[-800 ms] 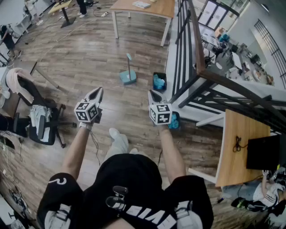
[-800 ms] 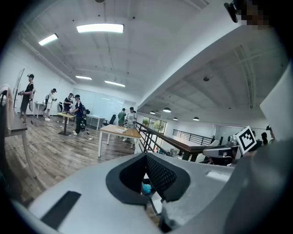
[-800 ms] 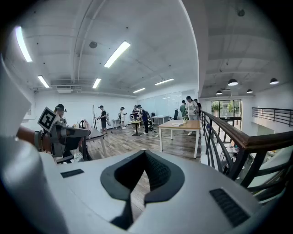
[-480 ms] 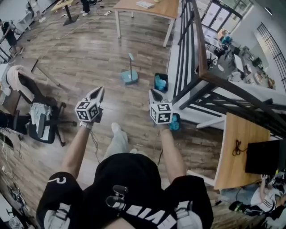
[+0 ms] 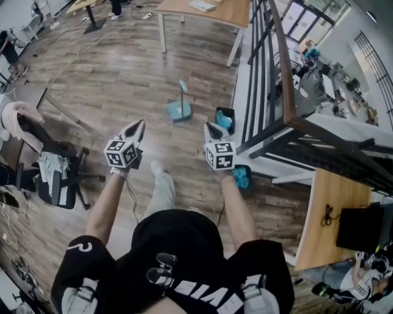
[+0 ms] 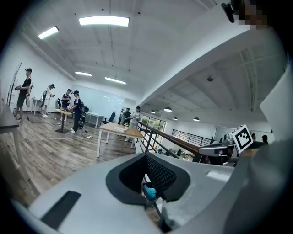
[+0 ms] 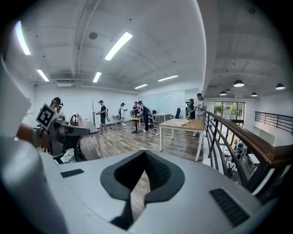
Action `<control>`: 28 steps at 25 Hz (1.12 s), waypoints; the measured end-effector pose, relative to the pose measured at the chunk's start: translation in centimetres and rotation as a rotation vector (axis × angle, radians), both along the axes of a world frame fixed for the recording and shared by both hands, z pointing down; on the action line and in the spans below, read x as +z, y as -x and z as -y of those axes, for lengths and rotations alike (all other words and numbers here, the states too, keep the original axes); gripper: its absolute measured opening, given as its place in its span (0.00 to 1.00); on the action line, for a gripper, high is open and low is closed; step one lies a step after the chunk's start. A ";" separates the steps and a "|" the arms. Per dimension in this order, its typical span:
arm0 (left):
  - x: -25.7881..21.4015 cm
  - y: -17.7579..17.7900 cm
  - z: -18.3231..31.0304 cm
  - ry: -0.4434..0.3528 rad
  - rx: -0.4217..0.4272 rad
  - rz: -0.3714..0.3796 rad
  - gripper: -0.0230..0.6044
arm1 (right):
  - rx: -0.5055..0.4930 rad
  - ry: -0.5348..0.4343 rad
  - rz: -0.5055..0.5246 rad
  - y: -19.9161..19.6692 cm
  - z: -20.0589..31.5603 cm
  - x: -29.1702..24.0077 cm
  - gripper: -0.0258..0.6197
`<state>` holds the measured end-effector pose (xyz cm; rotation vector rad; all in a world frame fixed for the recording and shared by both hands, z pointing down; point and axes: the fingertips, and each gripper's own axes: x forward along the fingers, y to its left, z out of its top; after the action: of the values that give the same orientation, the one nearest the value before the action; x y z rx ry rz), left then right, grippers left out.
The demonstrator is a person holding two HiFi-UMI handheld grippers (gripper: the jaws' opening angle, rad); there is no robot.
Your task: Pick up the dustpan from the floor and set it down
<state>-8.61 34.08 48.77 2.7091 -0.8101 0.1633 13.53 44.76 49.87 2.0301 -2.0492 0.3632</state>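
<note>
Dustpan [image 5: 178, 110]: one, on floor [image 5: 116, 73]; left gripper [image 5: 137, 126], right gripper [image 5: 209, 127]: fingers together, empty.

A wood-plank floor [image 5: 116, 73] fills most of the head view. Near upper centre a teal dustpan [image 5: 178, 111] sits flat on it, its handle standing up. Just right of it stands a black bin [image 5: 216, 116] with teal contents. A wooden table [image 5: 215, 12] stands at the top edge. A thin dark rod [image 5: 61, 110] lies at upper left, and an office chair [image 5: 55, 175] stands at the left.
</note>
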 end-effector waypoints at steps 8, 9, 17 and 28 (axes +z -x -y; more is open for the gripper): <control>-0.3 -3.2 14.4 0.036 0.051 0.002 0.03 | 0.018 0.013 0.012 -1.4 15.3 -1.7 0.03; -0.4 -3.5 16.1 0.039 0.058 0.003 0.03 | 0.021 0.016 0.010 -1.6 17.0 -1.8 0.03; 0.6 -5.5 26.2 0.068 0.131 0.022 0.03 | 0.058 0.085 0.026 -2.7 27.7 1.0 0.03; 3.5 -7.3 33.3 0.106 0.160 0.036 0.03 | 0.086 0.144 0.033 -5.6 35.6 5.1 0.04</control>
<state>-1.30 0.76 52.26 2.6754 -0.5764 0.2837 19.13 9.16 55.02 2.0419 -1.8983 0.5471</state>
